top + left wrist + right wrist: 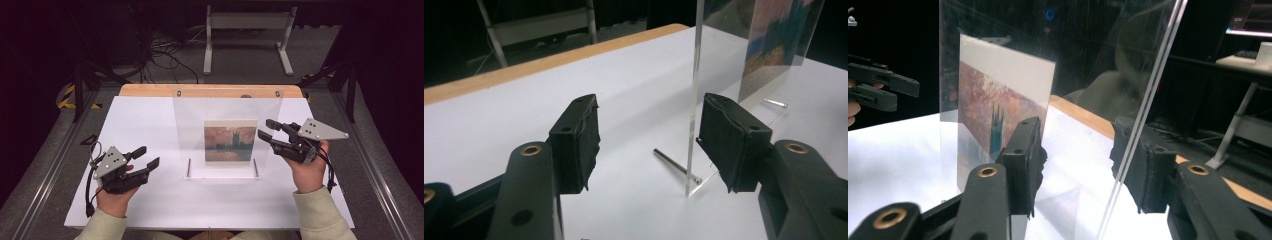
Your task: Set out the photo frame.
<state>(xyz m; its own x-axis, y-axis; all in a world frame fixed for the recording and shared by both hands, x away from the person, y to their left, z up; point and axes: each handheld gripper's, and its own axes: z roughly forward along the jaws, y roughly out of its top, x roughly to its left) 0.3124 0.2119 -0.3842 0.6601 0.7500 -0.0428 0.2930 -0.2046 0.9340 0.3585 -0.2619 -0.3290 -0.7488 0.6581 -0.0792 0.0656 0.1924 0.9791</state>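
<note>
A clear acrylic picture stand [227, 112] is upright mid-board and holds a reddish painting print [230, 143]. To its left, my left gripper [145, 156] hovers low with its jaws open. In the left gripper view the stand's side edge [694, 100] rises between the pads of the left gripper [649, 130], close to the right pad and apart from the left one. My right gripper [265, 128] reaches the stand's right edge at mid-height. In the right gripper view that edge [1143, 125] runs between the jaws of the right gripper [1083, 155], which are wide apart.
The stand rests on a white board [145, 120] over a wooden table [210, 90], and two metal pins [188, 167] carry its base. On the floor behind are a white frame [247, 30] and cables [165, 55]. Metal rails run along both table sides.
</note>
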